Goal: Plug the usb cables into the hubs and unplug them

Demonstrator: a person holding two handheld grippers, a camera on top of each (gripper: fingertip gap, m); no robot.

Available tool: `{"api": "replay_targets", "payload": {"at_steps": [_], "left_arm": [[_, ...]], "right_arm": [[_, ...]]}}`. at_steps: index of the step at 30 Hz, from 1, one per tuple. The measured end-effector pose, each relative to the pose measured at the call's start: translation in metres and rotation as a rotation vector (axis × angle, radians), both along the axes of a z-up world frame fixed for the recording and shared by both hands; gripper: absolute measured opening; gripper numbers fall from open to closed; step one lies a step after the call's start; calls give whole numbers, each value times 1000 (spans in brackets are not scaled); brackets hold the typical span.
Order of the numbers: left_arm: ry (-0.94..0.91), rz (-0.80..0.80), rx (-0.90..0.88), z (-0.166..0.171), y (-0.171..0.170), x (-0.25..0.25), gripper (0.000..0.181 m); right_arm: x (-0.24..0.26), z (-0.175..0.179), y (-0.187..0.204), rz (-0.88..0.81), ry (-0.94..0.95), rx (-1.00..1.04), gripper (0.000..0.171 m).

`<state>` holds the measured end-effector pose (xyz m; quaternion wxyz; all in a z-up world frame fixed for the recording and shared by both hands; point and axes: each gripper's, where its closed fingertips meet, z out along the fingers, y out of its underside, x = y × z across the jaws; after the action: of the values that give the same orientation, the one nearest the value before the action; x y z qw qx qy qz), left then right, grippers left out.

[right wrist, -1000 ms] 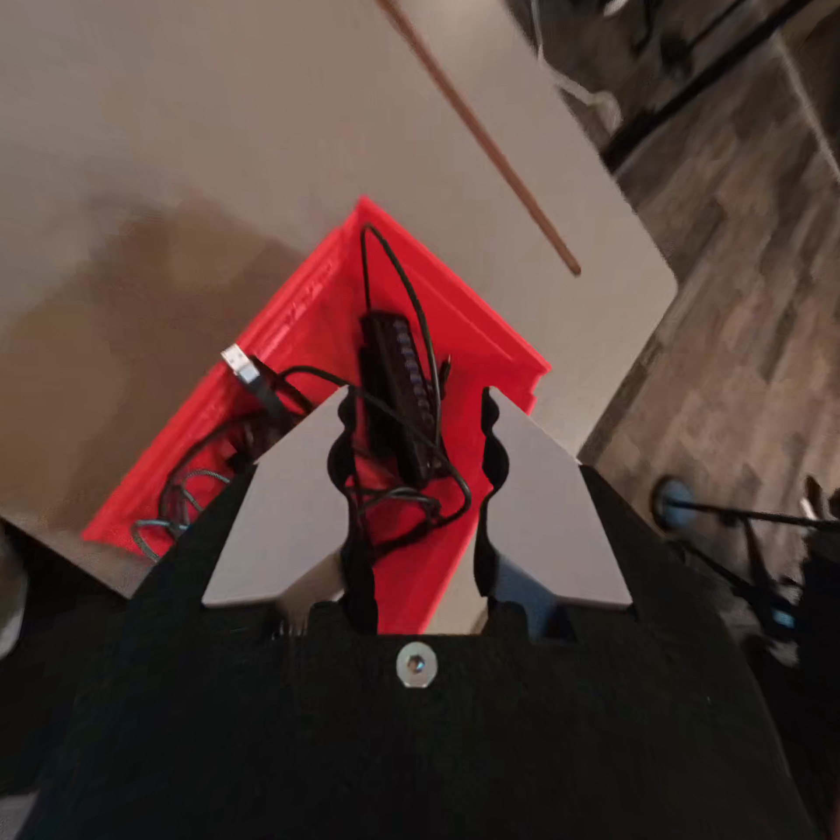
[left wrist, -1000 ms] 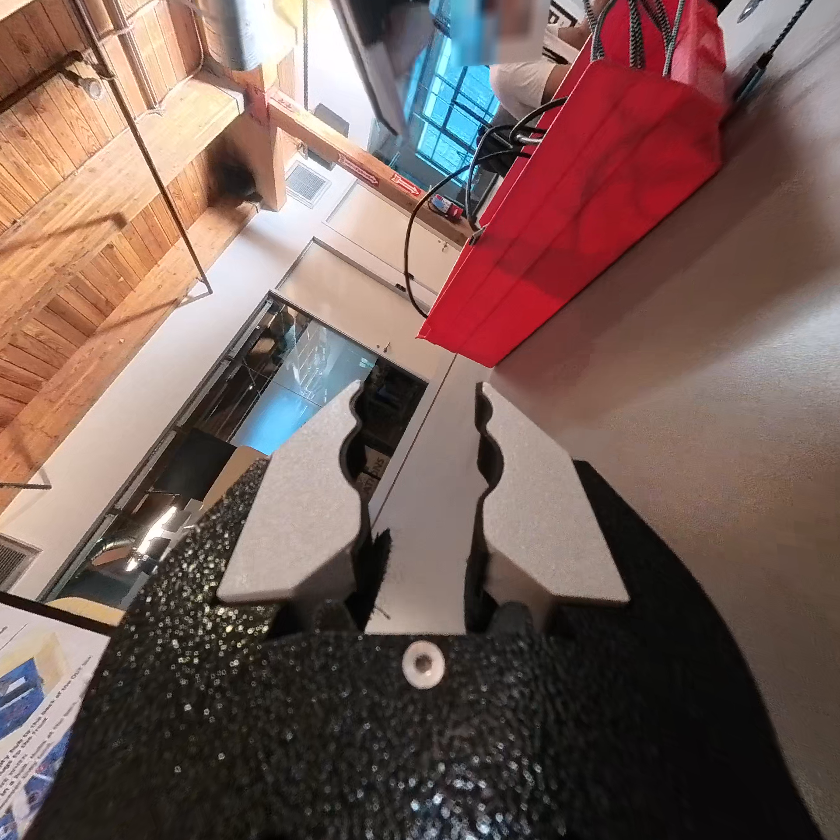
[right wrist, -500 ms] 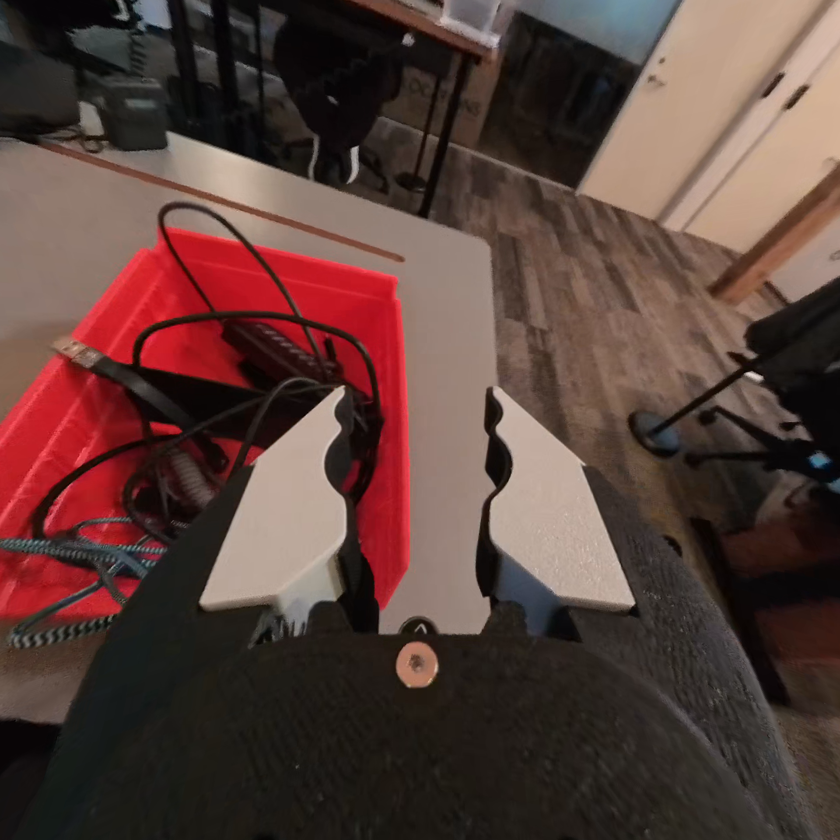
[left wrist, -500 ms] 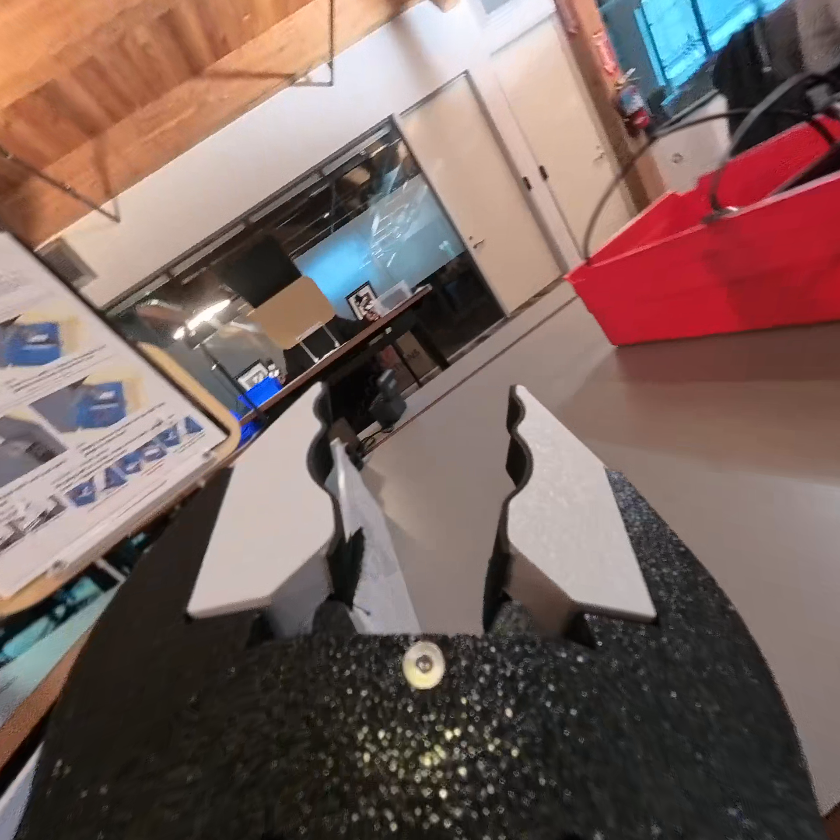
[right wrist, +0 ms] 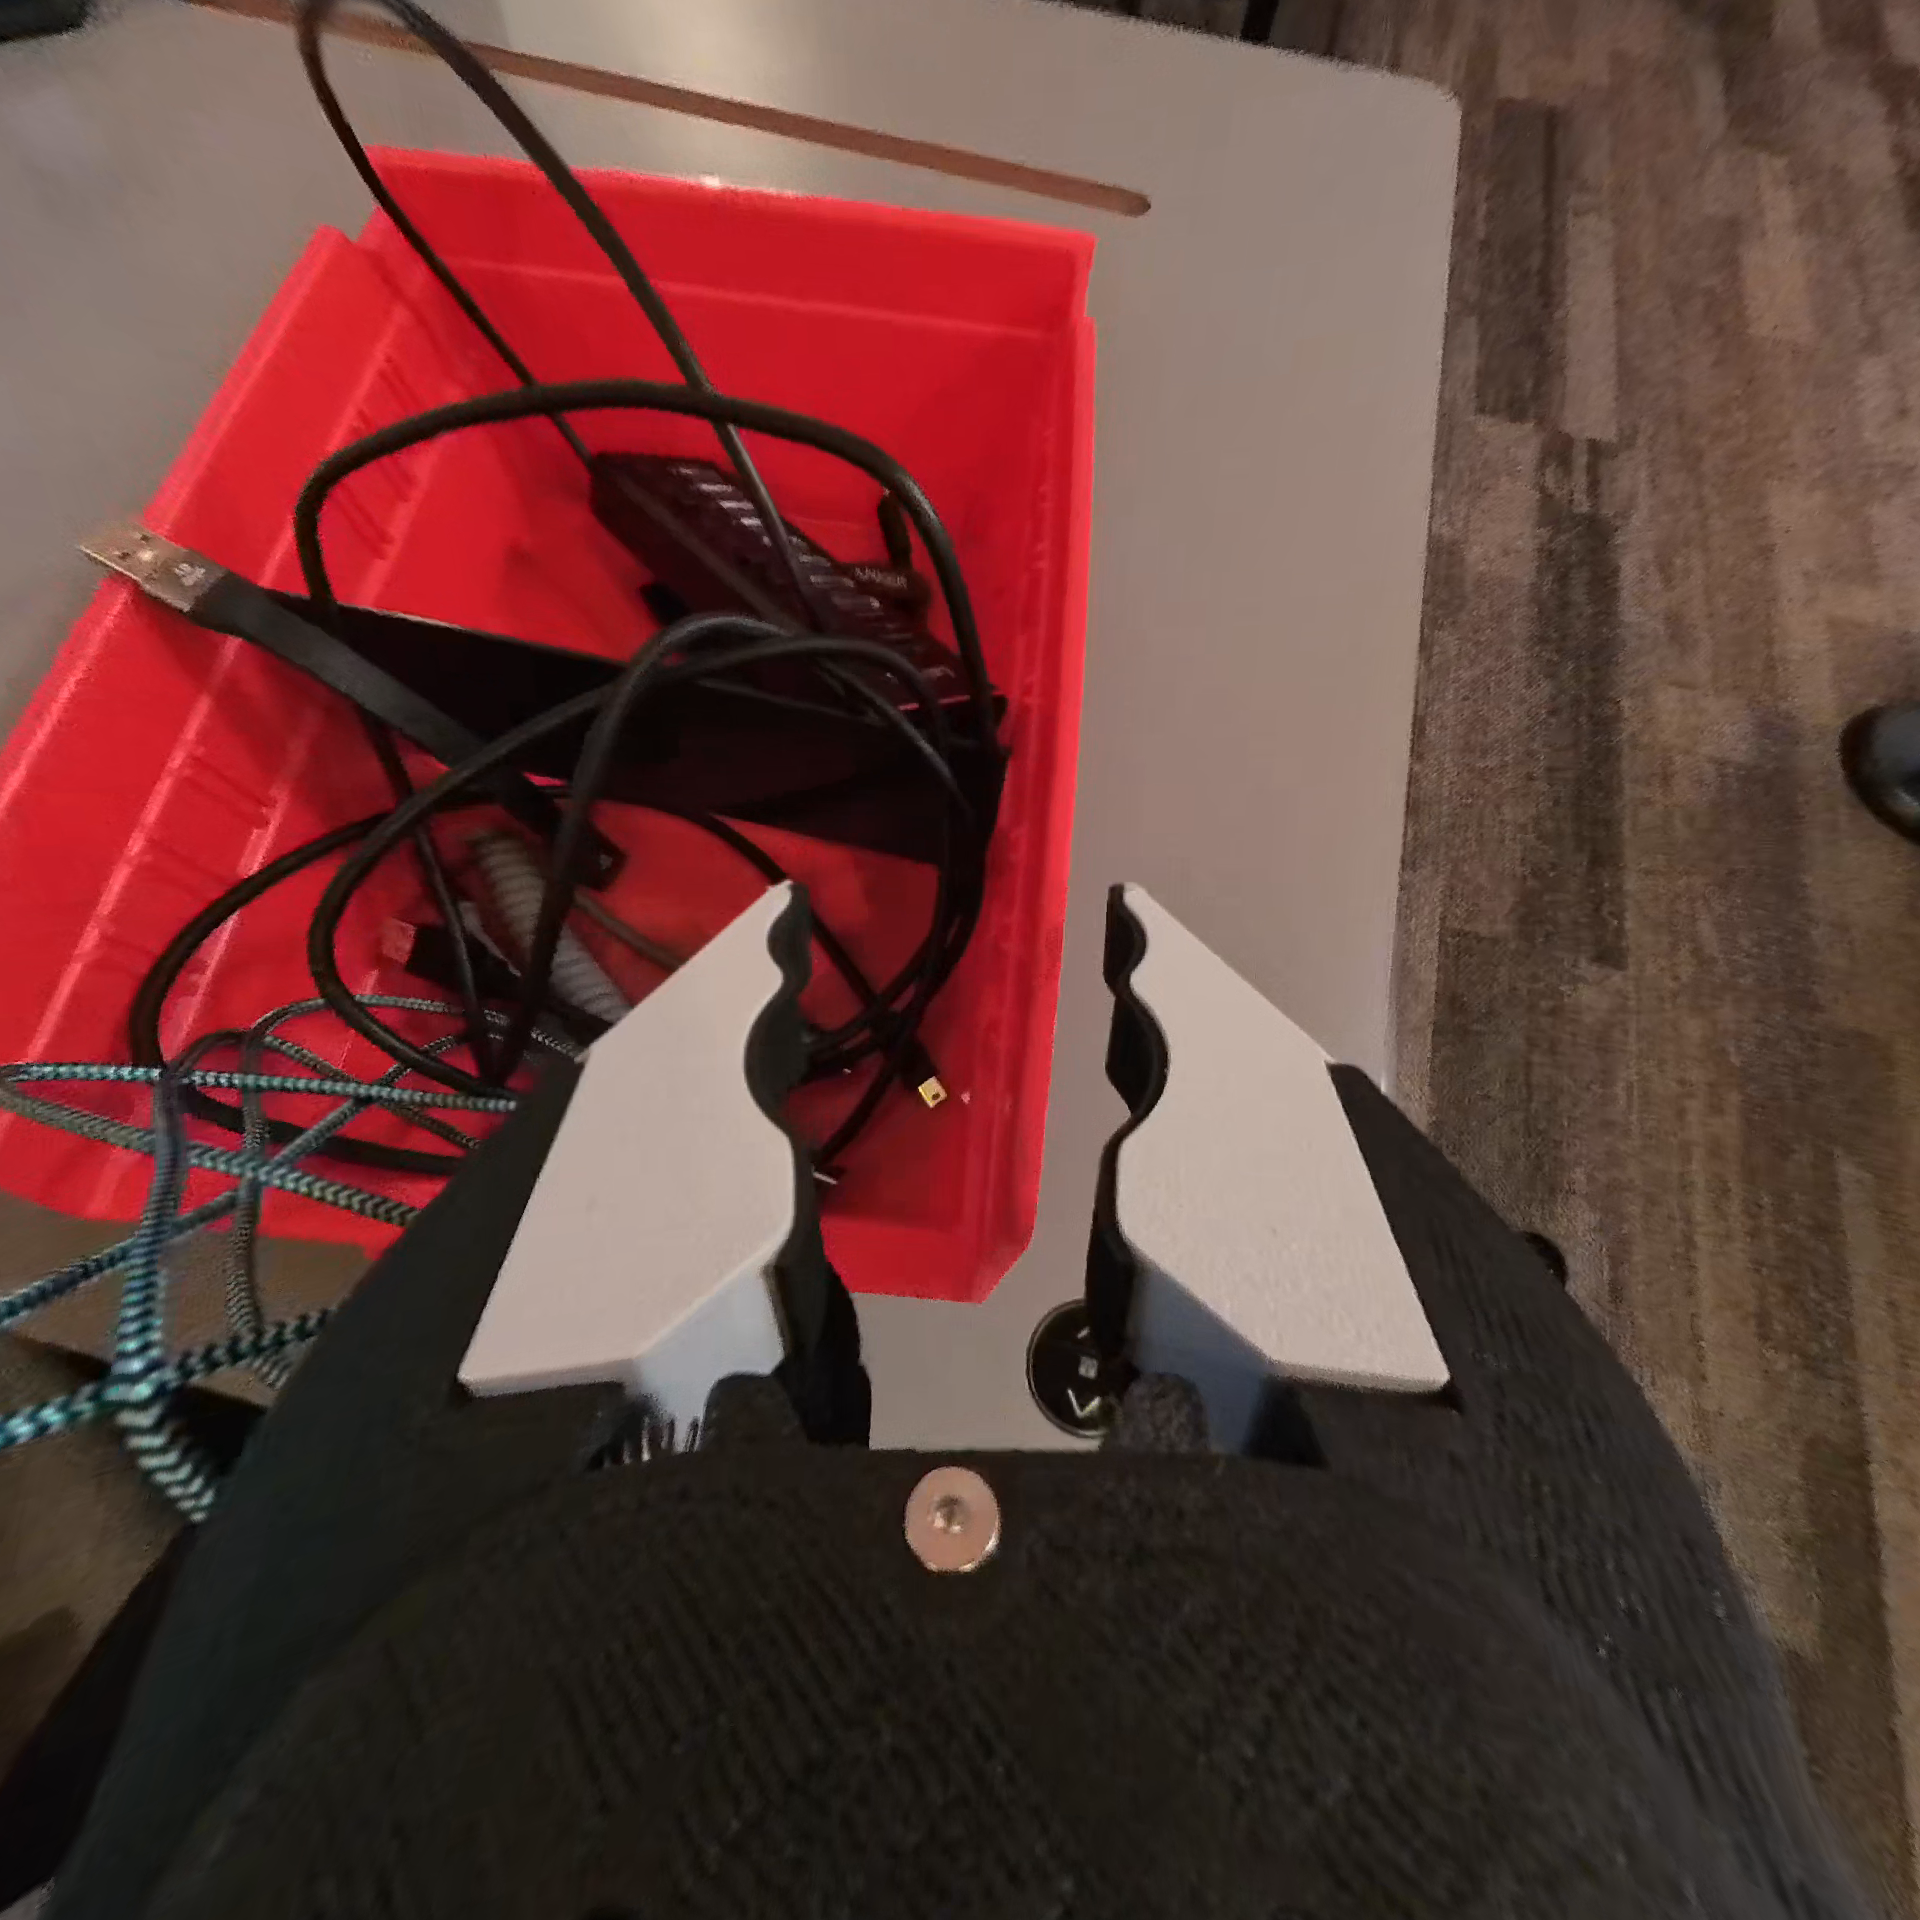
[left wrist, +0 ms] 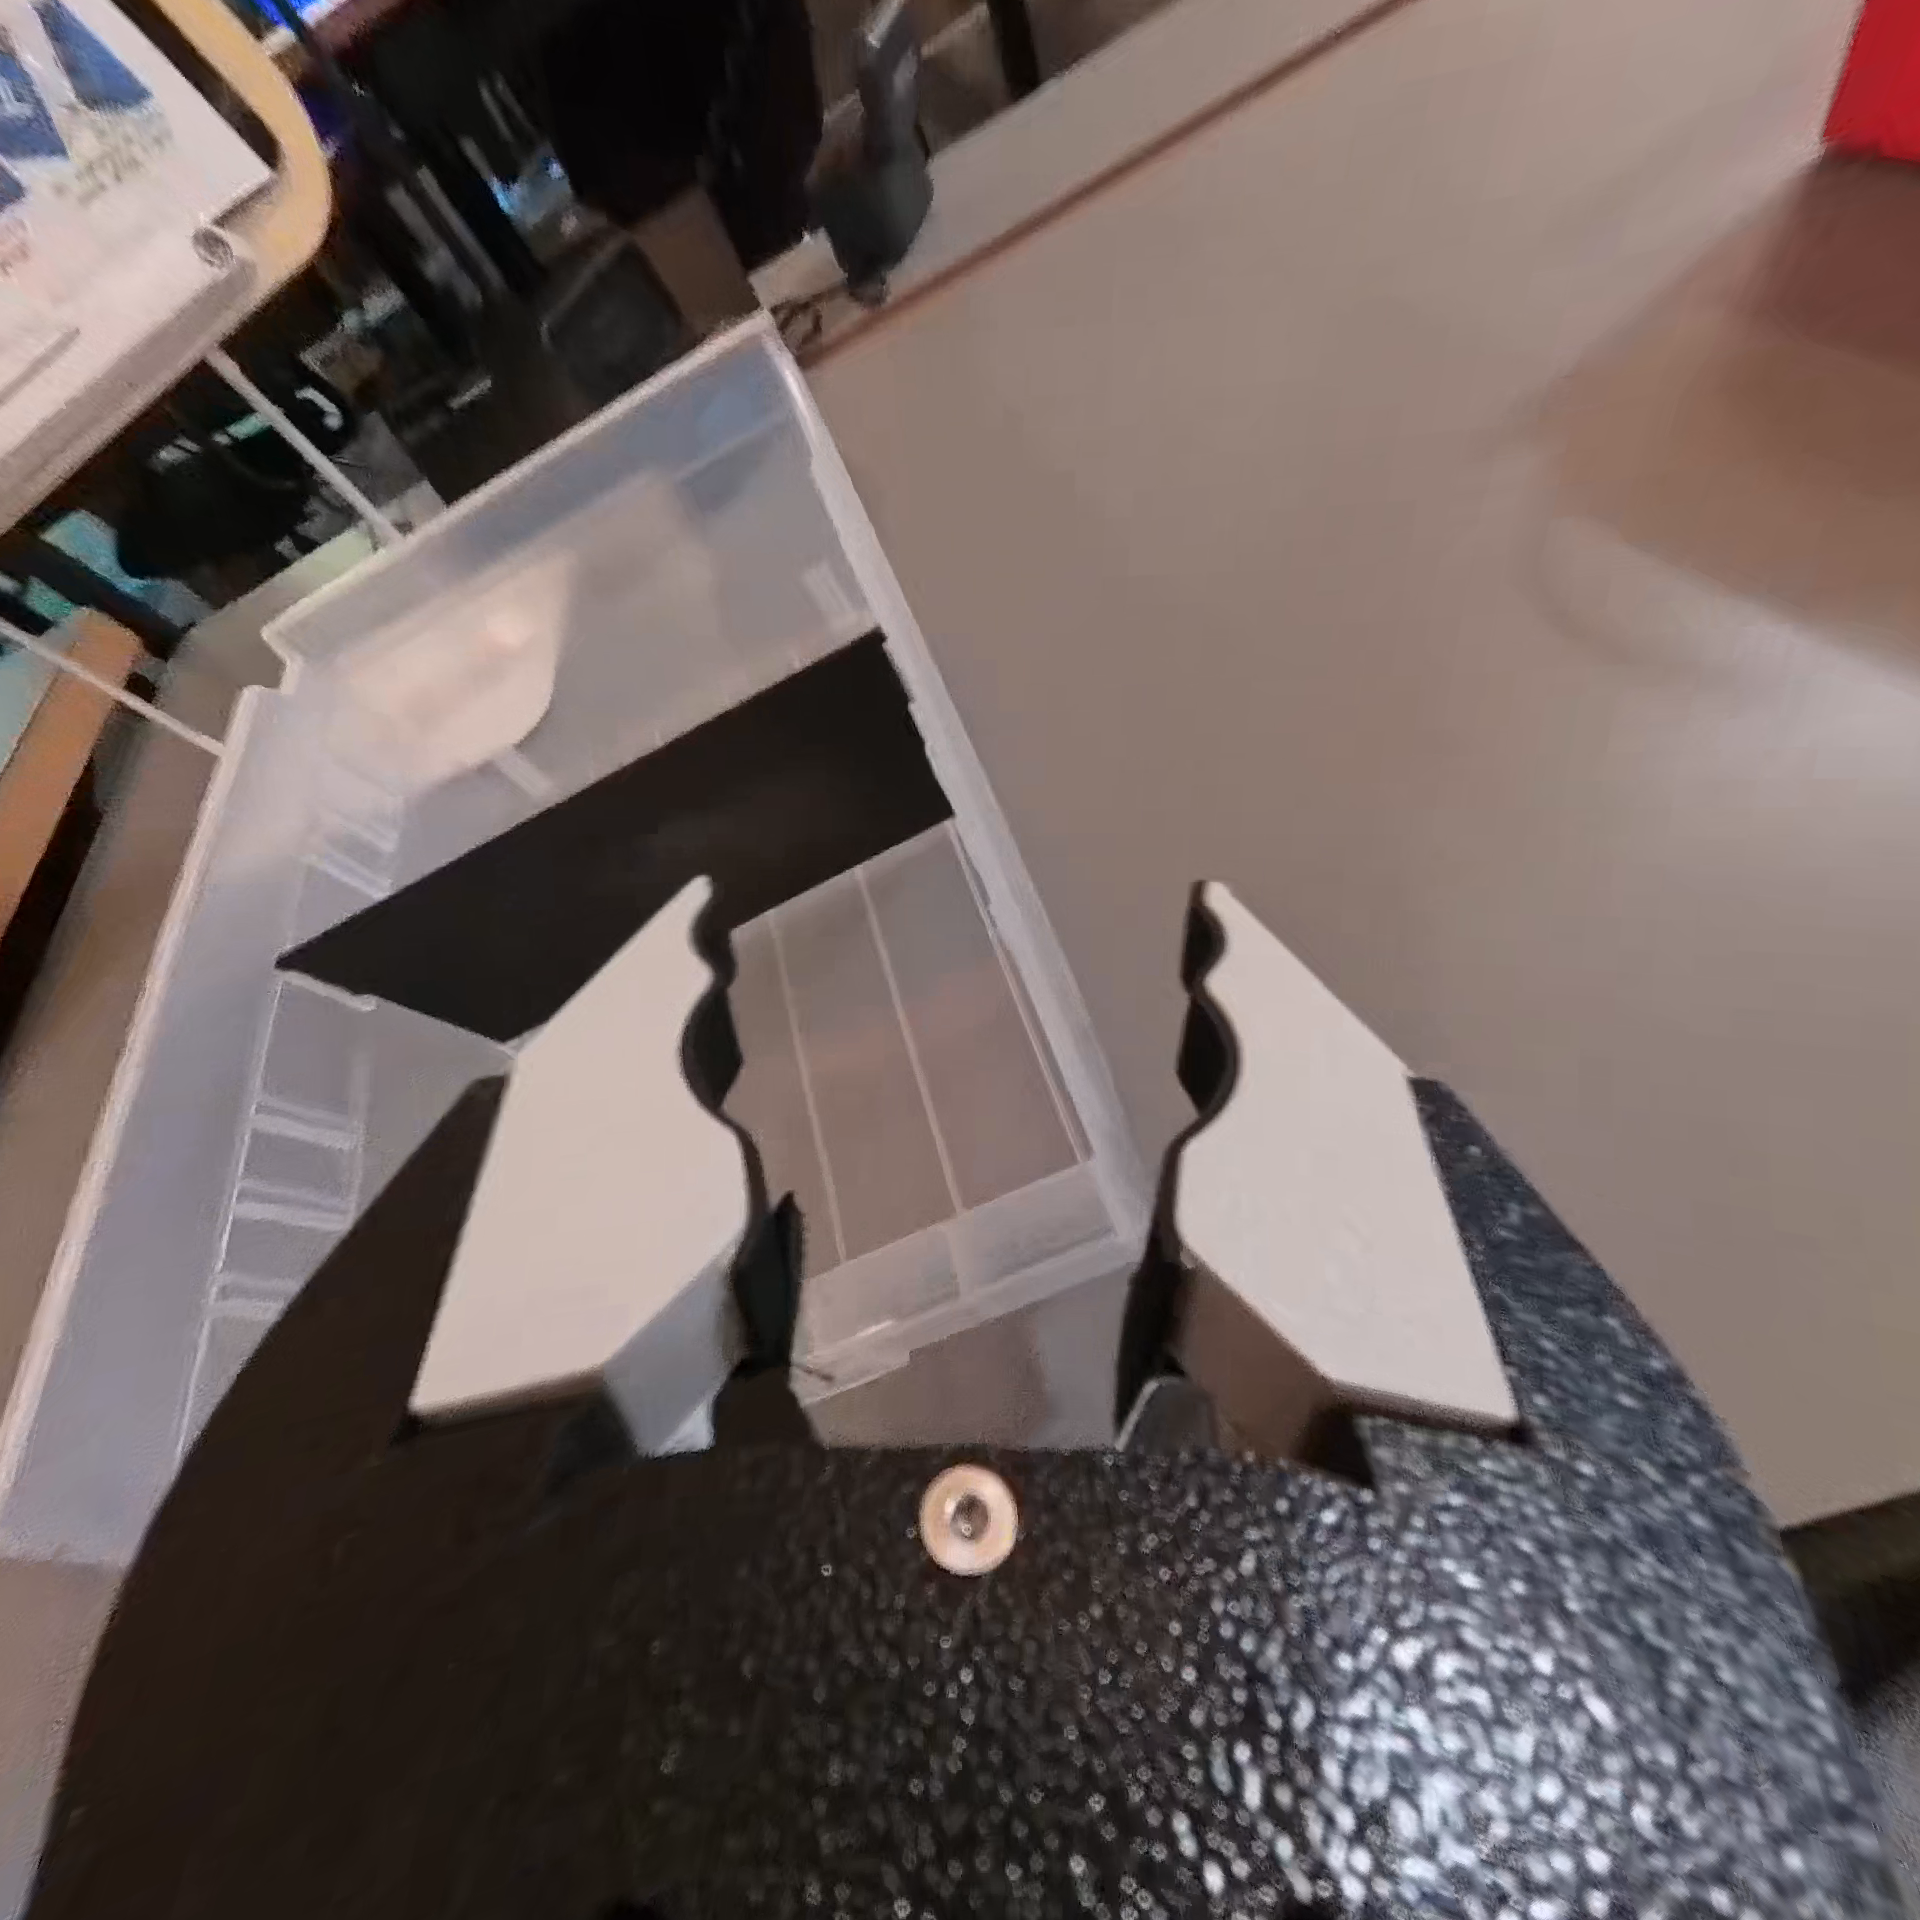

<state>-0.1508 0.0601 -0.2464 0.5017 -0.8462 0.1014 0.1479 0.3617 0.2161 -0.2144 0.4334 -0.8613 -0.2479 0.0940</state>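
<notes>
In the right wrist view a red bin (right wrist: 1049,644) on the grey table holds a black multi-port usb hub (right wrist: 769,582), tangled black cables (right wrist: 623,717) and a flat black cable with a silver usb plug (right wrist: 140,556) resting over the left rim. Blue-black braided cables (right wrist: 197,1153) spill over the bin's near edge. My right gripper (right wrist: 951,904) is open and empty above the bin's near right corner. My left gripper (left wrist: 951,904) is open and empty above a clear plastic bin (left wrist: 904,644). A corner of the red bin (left wrist: 1875,78) shows at the top right.
The clear bin holds a black flat piece (left wrist: 644,862). The grey table (left wrist: 1403,727) stretches right of it. A table edge and wood-pattern floor (right wrist: 1683,623) lie right of the red bin. A round black control (right wrist: 1070,1371) sits near the table's front. A printed sheet (left wrist: 114,177) stands far left. There is about 55 centimeters between the tips of the two grippers. The round black control (right wrist: 1070,1371) is about 15 centimeters from my right fingertips.
Both grippers tilted downward. The left view swung from the room and red bin to the clear bin. The right gripper now looks more steeply down on the red bin's near right corner.
</notes>
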Motion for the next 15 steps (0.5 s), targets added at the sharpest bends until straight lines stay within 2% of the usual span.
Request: {"api": "replay_targets", "payload": {"at_steps": [2,6,10,12,15], "left_arm": [[-24,-27,-33,-7,2,2,64],[-61,-53,-65,-17,7,7,53],[-43,-73,-137,-34,10,13,33],[5,-50,-140,-35,11,9,33],[85,8,-148,-35,9,-7,27]], "right_arm": [[3,-14,1,-7,-33,-56,54],[4,-40,0,2,-81,-169,41],[12,-45,5,-27,-104,-174,19],[16,-46,9,-37,-111,-160,8],[16,-46,11,-23,-95,-154,5]]}}
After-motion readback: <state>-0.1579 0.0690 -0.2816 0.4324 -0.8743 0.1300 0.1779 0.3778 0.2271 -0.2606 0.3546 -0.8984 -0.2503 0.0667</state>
